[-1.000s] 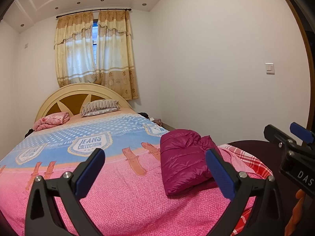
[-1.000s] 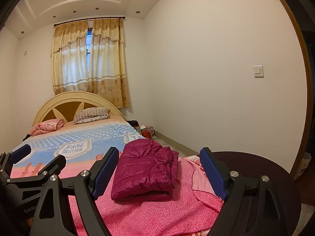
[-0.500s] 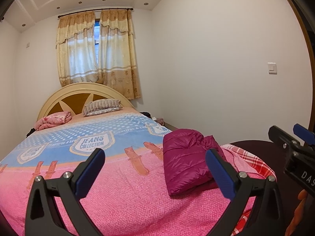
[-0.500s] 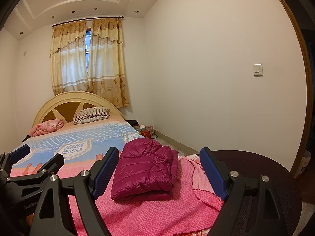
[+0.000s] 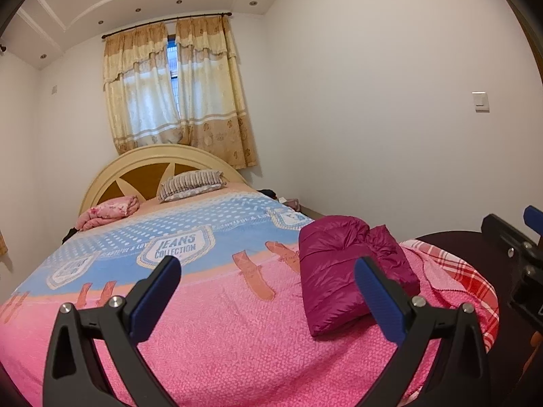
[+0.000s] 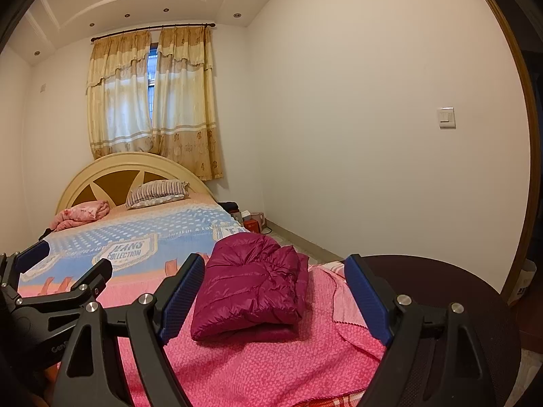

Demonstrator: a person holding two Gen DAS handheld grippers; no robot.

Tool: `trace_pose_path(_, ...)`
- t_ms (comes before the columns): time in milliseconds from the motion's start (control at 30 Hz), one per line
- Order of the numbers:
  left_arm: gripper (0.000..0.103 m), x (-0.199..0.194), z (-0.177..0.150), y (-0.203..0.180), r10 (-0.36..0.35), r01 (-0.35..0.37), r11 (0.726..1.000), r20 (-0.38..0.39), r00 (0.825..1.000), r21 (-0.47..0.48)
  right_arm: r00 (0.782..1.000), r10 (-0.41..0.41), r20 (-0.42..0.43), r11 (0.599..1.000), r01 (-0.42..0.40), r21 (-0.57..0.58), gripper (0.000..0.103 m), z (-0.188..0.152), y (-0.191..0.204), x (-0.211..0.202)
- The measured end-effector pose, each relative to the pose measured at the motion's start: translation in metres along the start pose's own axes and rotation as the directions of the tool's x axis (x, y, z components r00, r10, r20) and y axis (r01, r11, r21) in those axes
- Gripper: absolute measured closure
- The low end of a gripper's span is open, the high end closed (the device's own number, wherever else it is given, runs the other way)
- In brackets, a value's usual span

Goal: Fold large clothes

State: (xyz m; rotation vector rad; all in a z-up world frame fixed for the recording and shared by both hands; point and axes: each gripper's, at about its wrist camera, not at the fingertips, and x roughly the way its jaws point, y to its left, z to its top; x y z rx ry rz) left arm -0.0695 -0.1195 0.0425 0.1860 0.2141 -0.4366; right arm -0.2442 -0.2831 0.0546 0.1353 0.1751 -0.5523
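Magenta puffer jacket [image 5: 353, 271] sits folded into a puffy bundle on the pink bedspread [image 5: 220, 322], near the bed's foot on the right side. Your left gripper [image 5: 268, 291] and right gripper [image 6: 275, 288] both hang spread wide, holding nothing, clear of the jacket. Versus half a second ago: jacket unmoved, both grippers barely shifted.
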Motion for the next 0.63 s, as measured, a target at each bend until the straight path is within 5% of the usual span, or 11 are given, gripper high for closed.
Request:
trace_pose_path(300, 0.0, 0.004, -0.001, 0.005, -0.061, 0.061, 0.998, -0.013, 0.998, -0.03, 1.0, 0.004, -0.013, 1.0, -0.004, 0.001, 0.018, -0.001, 0.001, 0.005)
trace_pose_path(633, 0.0, 0.013, -0.002, 0.002, -0.045, 0.044, 0.999, -0.052, 0.998, -0.027, 0.999, 0.008, -0.032, 1.0, -0.008, 0.01, 0.018, -0.006, 0.001, 0.013)
